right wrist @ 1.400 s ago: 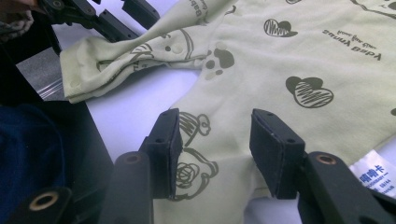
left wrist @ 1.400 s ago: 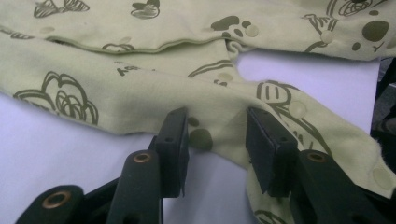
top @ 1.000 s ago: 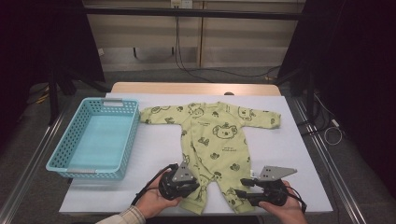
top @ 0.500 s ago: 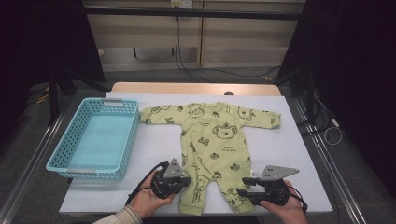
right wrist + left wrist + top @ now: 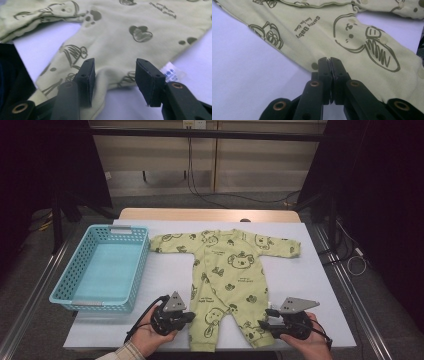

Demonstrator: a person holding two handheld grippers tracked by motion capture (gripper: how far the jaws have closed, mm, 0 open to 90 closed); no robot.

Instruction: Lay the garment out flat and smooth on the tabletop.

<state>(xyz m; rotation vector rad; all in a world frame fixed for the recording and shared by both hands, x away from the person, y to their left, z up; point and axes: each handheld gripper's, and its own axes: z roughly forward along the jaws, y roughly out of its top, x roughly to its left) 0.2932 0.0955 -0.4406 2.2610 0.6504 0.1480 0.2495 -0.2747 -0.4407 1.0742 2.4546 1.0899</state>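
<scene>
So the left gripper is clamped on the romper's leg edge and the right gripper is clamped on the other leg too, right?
Not quite. The left gripper is shut on the romper leg edge, but the right gripper is open, its jaws straddling the other leg's cuff, as the right gripper view shows.

Pale green romper point(image 5: 227, 275) with olive animal prints; turquoise basket point(image 5: 80, 265)

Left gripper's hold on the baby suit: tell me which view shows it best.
The left gripper view. There the left gripper has its jaws shut on the edge of the baby suit. The high view shows that gripper only small, at the suit's leg. The right gripper view shows the right gripper, jaws apart over fabric.
</scene>
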